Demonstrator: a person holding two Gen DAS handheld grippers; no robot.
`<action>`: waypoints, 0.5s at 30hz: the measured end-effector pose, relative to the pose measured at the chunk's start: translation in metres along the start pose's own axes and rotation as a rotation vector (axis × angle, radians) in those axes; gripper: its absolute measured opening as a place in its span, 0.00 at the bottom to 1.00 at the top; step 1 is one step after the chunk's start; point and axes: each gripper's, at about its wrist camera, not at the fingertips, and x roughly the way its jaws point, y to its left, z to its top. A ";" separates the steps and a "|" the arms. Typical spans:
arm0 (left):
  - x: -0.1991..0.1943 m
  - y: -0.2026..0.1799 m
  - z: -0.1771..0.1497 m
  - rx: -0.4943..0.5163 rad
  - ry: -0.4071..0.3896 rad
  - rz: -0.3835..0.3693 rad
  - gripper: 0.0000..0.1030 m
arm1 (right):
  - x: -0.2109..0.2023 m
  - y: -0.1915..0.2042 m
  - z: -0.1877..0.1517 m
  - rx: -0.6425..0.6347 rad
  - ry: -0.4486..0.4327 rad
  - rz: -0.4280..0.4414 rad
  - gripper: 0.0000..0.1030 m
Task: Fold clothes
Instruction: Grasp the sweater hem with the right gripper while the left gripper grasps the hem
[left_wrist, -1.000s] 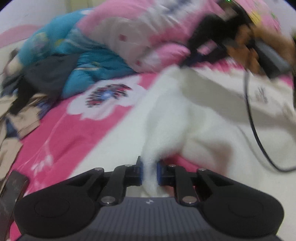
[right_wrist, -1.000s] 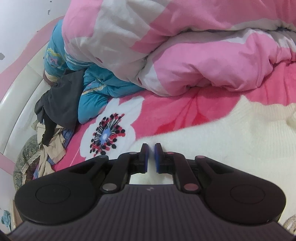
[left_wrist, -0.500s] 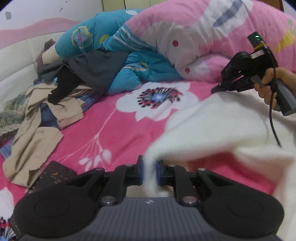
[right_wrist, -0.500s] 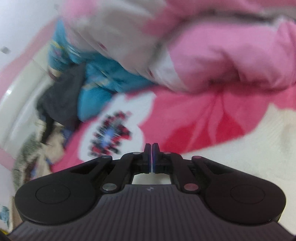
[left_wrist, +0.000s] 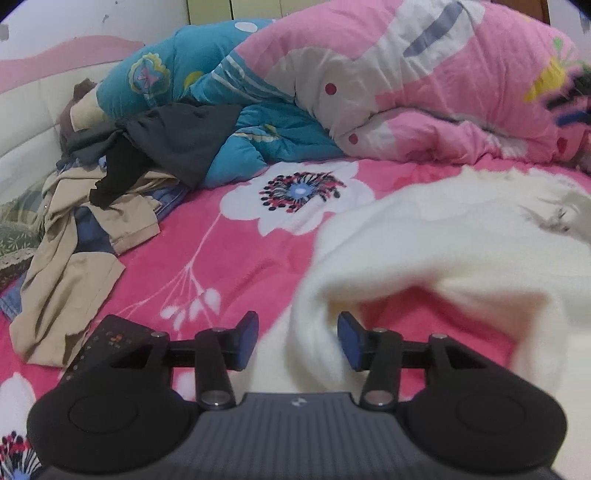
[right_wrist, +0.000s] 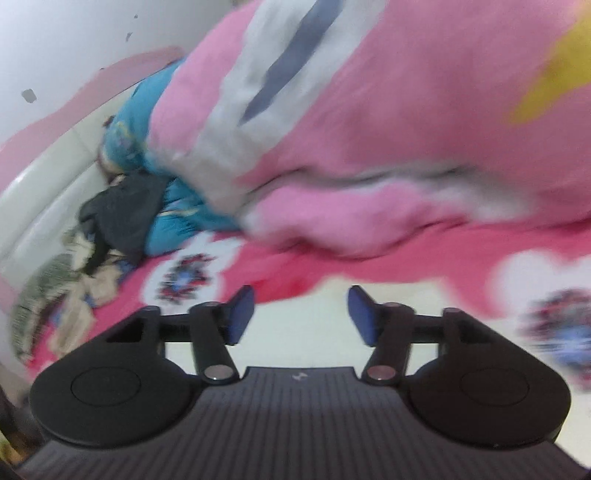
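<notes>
**Both grippers letting go of the white sweater**

The sweater (left_wrist: 443, 251) lies on the bed (left_wrist: 229, 266), spread to the right, with one fold raised in front of the left hand-held gripper (left_wrist: 298, 339). The jaws of this gripper are opening; a strip of the knit is between them, but the pads do not seem to press it. The right hand-held gripper (right_wrist: 301, 314) is opening too, with nothing between its jaws and only pale cloth below.

The sweater looks thick, soft and fluffy, light for its size. I judge it will sag and stretch when lifted, so it is best taken at an edge or corner, with both grippers well apart.

The right view is strongly blurred. The sweater is cut off at the right, so sleeves and collar cannot be told.
</notes>
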 end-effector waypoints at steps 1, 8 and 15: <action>-0.006 0.000 0.006 -0.007 -0.010 -0.015 0.51 | -0.016 -0.012 -0.003 -0.011 -0.008 -0.037 0.63; 0.002 -0.036 0.063 0.027 -0.053 -0.185 0.56 | -0.055 -0.084 -0.046 0.010 0.034 -0.213 0.64; 0.122 -0.069 0.136 -0.013 0.181 -0.459 0.58 | 0.015 -0.098 -0.034 -0.068 0.078 -0.131 0.64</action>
